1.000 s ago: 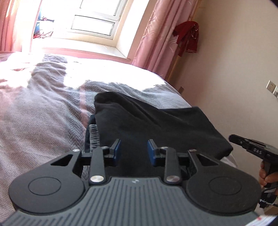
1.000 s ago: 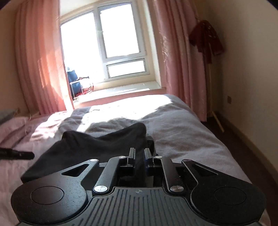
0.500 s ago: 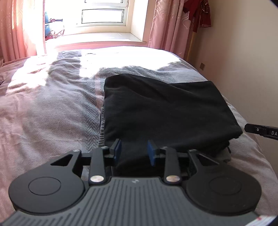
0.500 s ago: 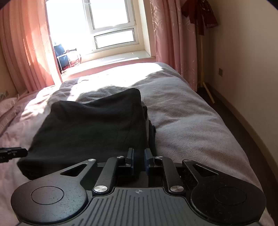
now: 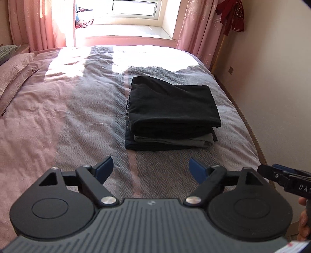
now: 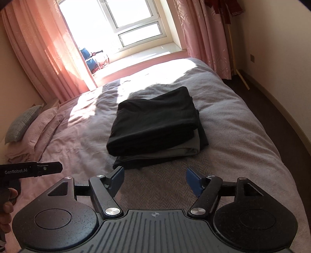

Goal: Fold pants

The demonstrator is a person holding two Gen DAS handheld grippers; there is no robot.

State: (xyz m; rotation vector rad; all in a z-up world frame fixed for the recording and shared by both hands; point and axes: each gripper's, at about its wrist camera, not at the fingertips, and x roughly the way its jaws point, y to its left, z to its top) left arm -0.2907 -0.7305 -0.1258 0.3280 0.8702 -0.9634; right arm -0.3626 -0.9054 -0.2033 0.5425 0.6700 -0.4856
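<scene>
Pants [image 5: 173,103], black and folded into a thick rectangle, are seen lying on top of a small stack of folded clothes [image 5: 171,140] on the bed [image 5: 58,116], toward its right side and in shade just short of the sunlit patch under the window [image 5: 134,7]. A grey garment and a darker one are visible beneath them in the stack.

Both tools are held short of the stack, over bare bedspread. The left tool [image 5: 150,167] is spread wide with nothing between its blue pads, and the right tool [image 6: 155,179] is likewise apart and empty. Neither is touching the cloth.

The fold is judged to be finished, with the pants set down and released. To end the step well, the tools should be drawn straight away from the stack so that no pad catches the near edge and drags the top layer askew. If tidying is wanted, the slightly raised far left corner could be pressed flat, and the near edge nudged square with the layers below.

On the side of the left tool, as caught by the right camera, "GenRobot.AI" can be read. On the right tool, in the left camera, only the letters "DA" and perhaps an "S" are visible before the picture ends.
</scene>
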